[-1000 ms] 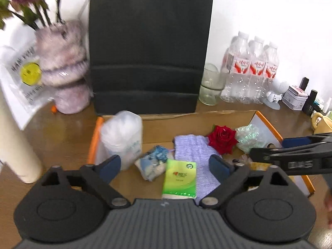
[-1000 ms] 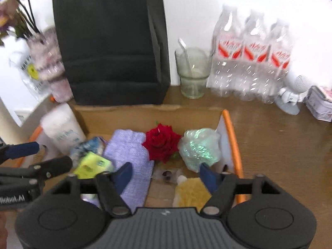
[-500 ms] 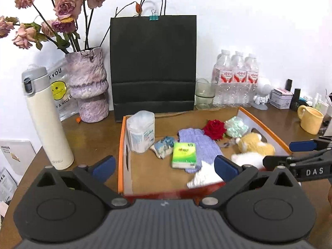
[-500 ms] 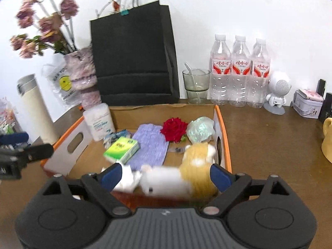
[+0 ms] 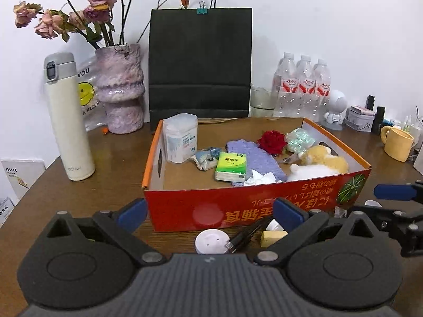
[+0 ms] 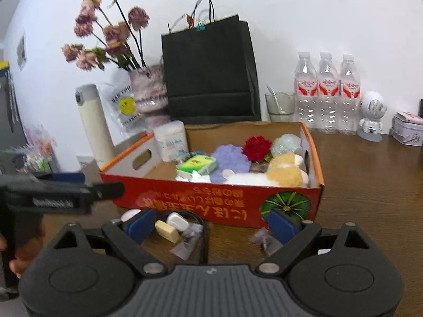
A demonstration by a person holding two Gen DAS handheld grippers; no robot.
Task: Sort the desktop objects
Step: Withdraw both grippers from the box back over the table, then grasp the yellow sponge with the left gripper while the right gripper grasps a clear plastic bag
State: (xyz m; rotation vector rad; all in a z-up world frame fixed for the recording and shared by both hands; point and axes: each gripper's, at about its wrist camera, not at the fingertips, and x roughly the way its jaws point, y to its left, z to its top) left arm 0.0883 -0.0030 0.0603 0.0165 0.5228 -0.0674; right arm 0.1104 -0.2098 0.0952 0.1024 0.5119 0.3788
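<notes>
A red cardboard box (image 5: 253, 207) with an orange rim stands on the brown table. It holds a swab tub (image 5: 181, 138), a green tissue pack (image 5: 231, 166), a purple cloth (image 5: 253, 155), a red rose (image 5: 272, 141), a green mesh ball (image 5: 300, 138) and a plush toy (image 5: 322, 162). On the table before the box lie a white round disc (image 5: 211, 241), a black cable (image 5: 246, 235) and a yellow block (image 5: 272, 237). My left gripper (image 5: 210, 215) is open and empty just short of the box front. My right gripper (image 6: 211, 224) is open and empty over the yellow block (image 6: 166, 231) and cable (image 6: 203, 237).
A cream thermos (image 5: 68, 116), a vase of dried roses (image 5: 121, 89) and a black paper bag (image 5: 199, 63) stand behind the box. To the right are three water bottles (image 5: 304, 84), a glass (image 6: 280, 105), a small white figure (image 6: 371, 116) and a yellow mug (image 5: 398, 144). Clear packets (image 6: 261, 237) lie near the box.
Both grippers have drawn back from over the box's inside to in front of its near wall. The small things on the table before the box have come into view.
</notes>
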